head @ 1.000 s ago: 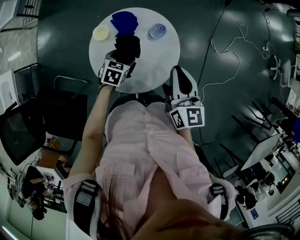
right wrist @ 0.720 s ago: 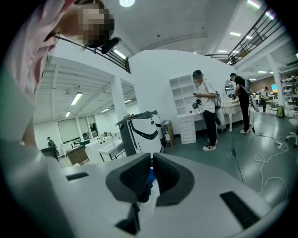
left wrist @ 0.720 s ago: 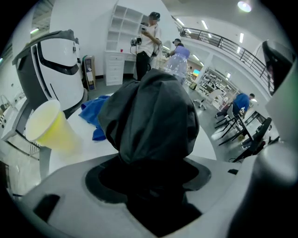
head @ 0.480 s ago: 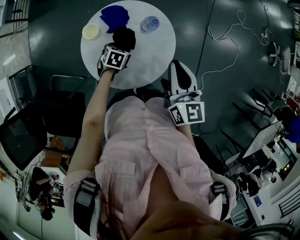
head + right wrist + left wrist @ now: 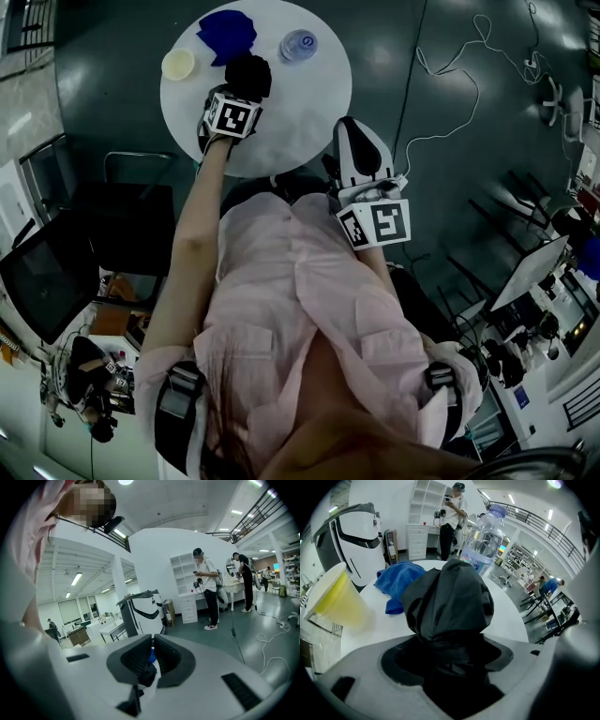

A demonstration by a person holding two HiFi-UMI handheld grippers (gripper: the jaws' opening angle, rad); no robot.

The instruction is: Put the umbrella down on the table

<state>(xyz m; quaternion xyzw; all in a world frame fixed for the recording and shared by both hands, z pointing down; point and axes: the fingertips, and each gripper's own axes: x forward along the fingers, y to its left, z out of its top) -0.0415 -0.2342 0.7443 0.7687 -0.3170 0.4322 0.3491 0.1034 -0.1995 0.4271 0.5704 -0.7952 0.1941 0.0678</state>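
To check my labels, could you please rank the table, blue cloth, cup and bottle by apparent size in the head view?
1. table
2. cloth
3. cup and bottle: about alike seen from above, so unranked.

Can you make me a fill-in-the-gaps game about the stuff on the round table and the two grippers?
1. The left gripper is shut on a folded ____ umbrella.
2. The cloth lying on the table is ____.
3. The cup beside the cloth is ____.
4. The right gripper, away from the table, holds ____.

Missing words: black; blue; yellow; nothing.
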